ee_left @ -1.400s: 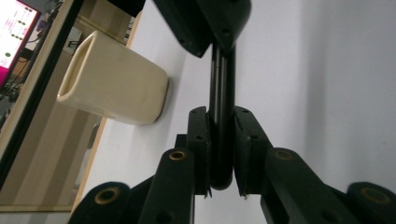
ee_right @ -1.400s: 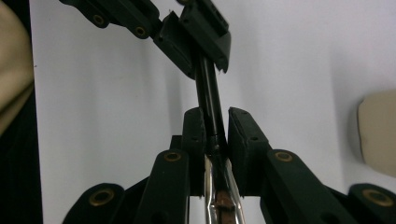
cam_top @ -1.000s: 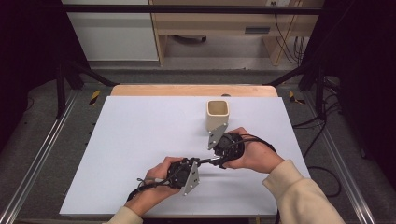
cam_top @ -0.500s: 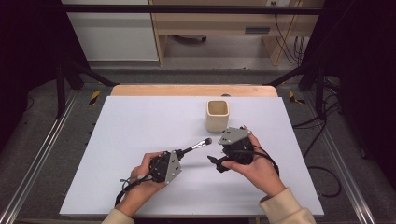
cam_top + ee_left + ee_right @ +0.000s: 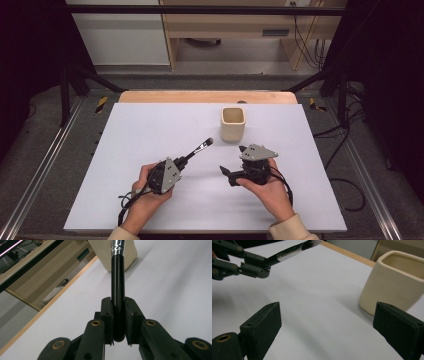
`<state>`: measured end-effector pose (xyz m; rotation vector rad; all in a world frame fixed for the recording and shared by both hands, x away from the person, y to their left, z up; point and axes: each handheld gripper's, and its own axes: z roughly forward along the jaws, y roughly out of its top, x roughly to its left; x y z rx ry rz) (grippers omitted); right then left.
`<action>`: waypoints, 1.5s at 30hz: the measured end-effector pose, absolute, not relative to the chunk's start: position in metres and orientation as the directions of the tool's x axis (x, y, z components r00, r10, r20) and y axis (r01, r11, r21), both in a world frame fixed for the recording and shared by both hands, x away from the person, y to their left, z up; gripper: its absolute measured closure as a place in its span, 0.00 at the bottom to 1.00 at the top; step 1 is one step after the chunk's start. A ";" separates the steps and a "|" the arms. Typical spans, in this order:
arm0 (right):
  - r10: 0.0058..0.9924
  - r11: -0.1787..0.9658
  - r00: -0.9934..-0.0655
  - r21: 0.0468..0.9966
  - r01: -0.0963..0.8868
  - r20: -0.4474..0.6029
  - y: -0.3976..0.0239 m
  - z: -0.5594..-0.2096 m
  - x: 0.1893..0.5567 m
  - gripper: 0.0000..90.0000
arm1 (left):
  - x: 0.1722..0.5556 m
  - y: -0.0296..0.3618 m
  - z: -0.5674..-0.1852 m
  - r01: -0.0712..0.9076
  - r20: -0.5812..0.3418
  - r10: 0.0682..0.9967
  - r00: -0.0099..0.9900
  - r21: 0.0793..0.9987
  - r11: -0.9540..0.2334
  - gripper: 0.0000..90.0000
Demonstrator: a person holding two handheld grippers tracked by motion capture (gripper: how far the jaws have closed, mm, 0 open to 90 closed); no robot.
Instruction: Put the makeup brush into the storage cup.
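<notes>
A make-up brush [image 5: 199, 148] with a black handle, silver ferrule and dark bristles points up and right toward a cream square cup [image 5: 233, 124]. My left gripper [image 5: 185, 160] is shut on the butt end of the brush handle [image 5: 117, 290], with the cup [image 5: 131, 255] just behind the ferrule. To the right of it, my right gripper [image 5: 228, 175] points left, open wide and holding nothing. In the right gripper view its gripper [image 5: 329, 327] frames bare table. There the cup [image 5: 392, 282] is at right and the brush [image 5: 287, 253] is in the left gripper [image 5: 265, 265] at upper left.
The white tabletop [image 5: 150, 125] has a wooden strip [image 5: 200, 96] along its far edge. Metal rails [image 5: 40, 170] run down both sides. Cables [image 5: 345, 190] lie on the floor at right, and a wooden desk [image 5: 235, 30] stands beyond the table.
The two grippers, close together a second ago, have drawn apart. The left one moved left holding the brush; the right one moved right and nearer the person.
</notes>
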<state>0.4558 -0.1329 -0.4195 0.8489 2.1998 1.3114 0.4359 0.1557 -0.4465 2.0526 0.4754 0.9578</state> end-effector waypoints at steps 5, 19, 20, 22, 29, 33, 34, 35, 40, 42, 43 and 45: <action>0.678 0.316 -0.735 0.909 0.270 -0.017 -0.128 -0.422 0.452 0.16 | 0.434 0.154 -0.446 0.010 0.405 0.636 0.657 0.838 -0.545 0.88; 0.610 0.259 -0.792 0.939 0.228 0.025 -0.120 -0.417 0.447 0.36 | 0.431 0.144 -0.450 0.021 0.313 0.640 0.702 0.889 -0.458 0.88; 0.610 0.259 -0.792 0.939 0.228 0.025 -0.120 -0.417 0.447 0.36 | 0.431 0.144 -0.450 0.021 0.313 0.640 0.702 0.889 -0.458 0.88; 0.587 0.231 -0.807 0.941 0.246 0.067 -0.116 -0.417 0.448 0.42 | 0.430 0.141 -0.450 0.018 0.303 0.636 0.710 0.895 -0.446 0.88; 0.552 0.160 -0.820 0.945 0.286 0.155 -0.111 -0.420 0.454 0.49 | 0.426 0.133 -0.449 -0.009 0.305 0.619 0.723 0.901 -0.434 0.88; 0.546 0.150 -0.821 0.944 0.293 0.168 -0.109 -0.421 0.455 0.52 | 0.424 0.130 -0.449 -0.017 0.304 0.612 0.730 0.903 -0.429 0.88; 0.542 0.147 -0.823 0.944 0.294 0.171 -0.108 -0.421 0.455 0.53 | 0.424 0.129 -0.449 -0.022 0.308 0.607 0.732 0.902 -0.432 0.88; 0.537 0.139 -0.824 0.945 0.296 0.179 -0.106 -0.421 0.455 0.56 | 0.423 0.127 -0.449 -0.025 0.310 0.603 0.735 0.902 -0.432 0.88; 0.524 0.097 -0.825 0.948 0.304 0.211 -0.106 -0.422 0.456 0.63 | 0.421 0.123 -0.450 -0.027 0.307 0.599 0.739 0.903 -0.429 0.88; 0.526 0.091 -0.824 0.949 0.303 0.213 -0.106 -0.422 0.456 0.66 | 0.421 0.123 -0.450 -0.027 0.303 0.601 0.740 0.905 -0.424 0.87; 0.525 0.078 -0.822 0.949 0.306 0.221 -0.107 -0.422 0.456 0.70 | 0.421 0.124 -0.449 -0.029 0.300 0.604 0.739 0.909 -0.416 0.88; 0.519 0.066 -0.825 0.951 0.302 0.226 -0.107 -0.422 0.457 0.73 | 0.421 0.123 -0.448 -0.029 0.297 0.604 0.739 0.910 -0.413 0.87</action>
